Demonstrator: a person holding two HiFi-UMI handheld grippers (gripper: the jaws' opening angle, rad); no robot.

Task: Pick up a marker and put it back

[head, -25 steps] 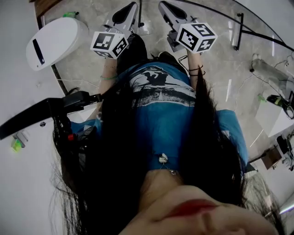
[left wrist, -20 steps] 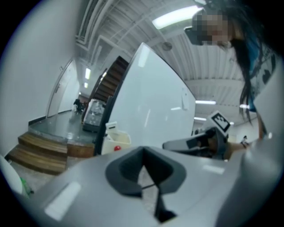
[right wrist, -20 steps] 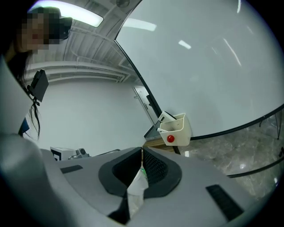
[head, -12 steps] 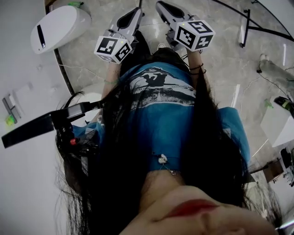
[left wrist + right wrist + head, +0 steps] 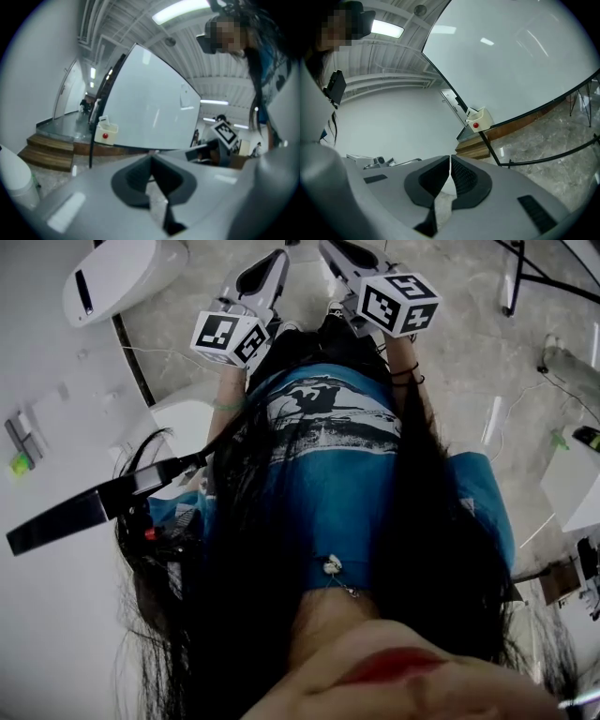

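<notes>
No marker is showing in any view; left gripper (image 5: 151,161) and right gripper (image 5: 450,163) are hanging low, jaws together on nothing, so probably best raising them toward whiteboard (image 5: 511,61) at 1 o'clock, opening before contact.

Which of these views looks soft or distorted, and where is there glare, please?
Left gripper view: fisheye bends the whiteboard, the frame is soft, a ceiling light glares. Right gripper view: same bending, sharper, light streaks on the whiteboard. Head view: dim, dark hair close to the lens.
</notes>
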